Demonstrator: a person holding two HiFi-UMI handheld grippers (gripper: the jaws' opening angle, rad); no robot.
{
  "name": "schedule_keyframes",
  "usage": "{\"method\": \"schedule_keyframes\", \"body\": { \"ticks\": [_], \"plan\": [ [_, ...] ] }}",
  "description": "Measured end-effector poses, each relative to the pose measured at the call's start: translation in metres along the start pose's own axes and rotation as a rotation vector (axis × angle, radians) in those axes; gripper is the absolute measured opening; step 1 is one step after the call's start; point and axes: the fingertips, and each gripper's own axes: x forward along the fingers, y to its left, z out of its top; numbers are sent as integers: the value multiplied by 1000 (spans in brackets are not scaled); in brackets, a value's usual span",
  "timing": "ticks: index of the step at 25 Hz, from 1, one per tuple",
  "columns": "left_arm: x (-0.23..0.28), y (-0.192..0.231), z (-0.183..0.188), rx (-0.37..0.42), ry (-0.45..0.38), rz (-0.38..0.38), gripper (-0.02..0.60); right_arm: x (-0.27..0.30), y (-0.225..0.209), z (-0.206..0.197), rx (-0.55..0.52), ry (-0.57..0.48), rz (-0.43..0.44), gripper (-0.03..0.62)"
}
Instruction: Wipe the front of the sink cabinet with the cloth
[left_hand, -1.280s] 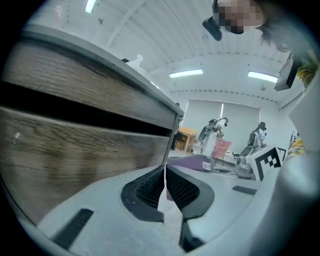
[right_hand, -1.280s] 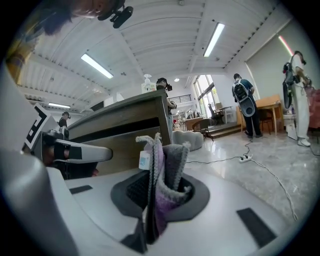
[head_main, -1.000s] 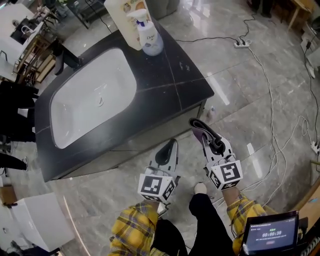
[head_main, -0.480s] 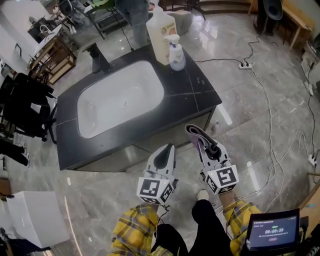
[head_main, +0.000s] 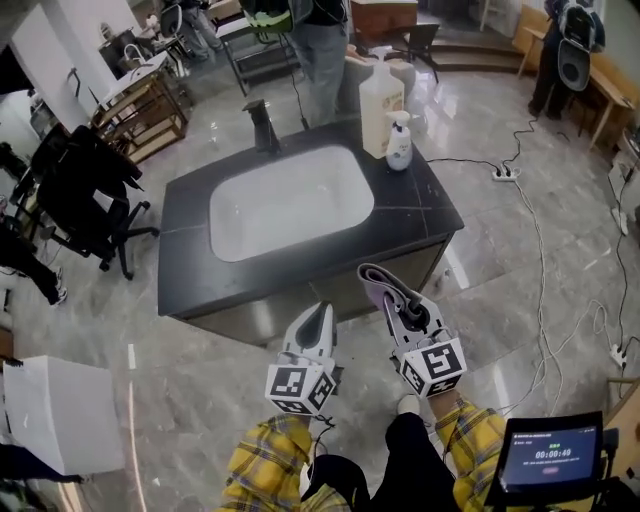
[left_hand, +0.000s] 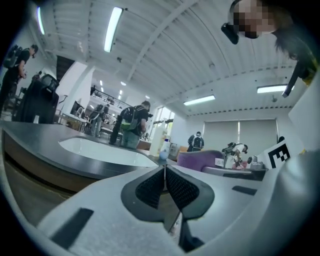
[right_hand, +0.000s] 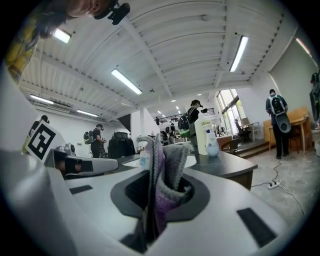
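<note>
Both are hovering near the sink cabinet (head_main: 250, 318). Right gripper (head_main: 390, 297) is clamping the cloth (right_hand: 165, 165) for wiping; left gripper (head_main: 318, 318) is pinched together.

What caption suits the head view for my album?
Right hand-held gripper holds a purple-grey cloth facing the sink cabinet; left hand-held gripper is shut and empty.
</note>
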Motion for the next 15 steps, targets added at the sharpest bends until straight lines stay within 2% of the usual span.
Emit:
{"method": "schedule_keyframes", "body": {
  "ticks": [10,15],
  "plan": [
    [-85,48,53,36,-42,94,8,8,102,41,-18,-4,137,44],
    [-124,61,70,36,-57,125,8,1,142,45,-2,24,174,44]
  ]
}}
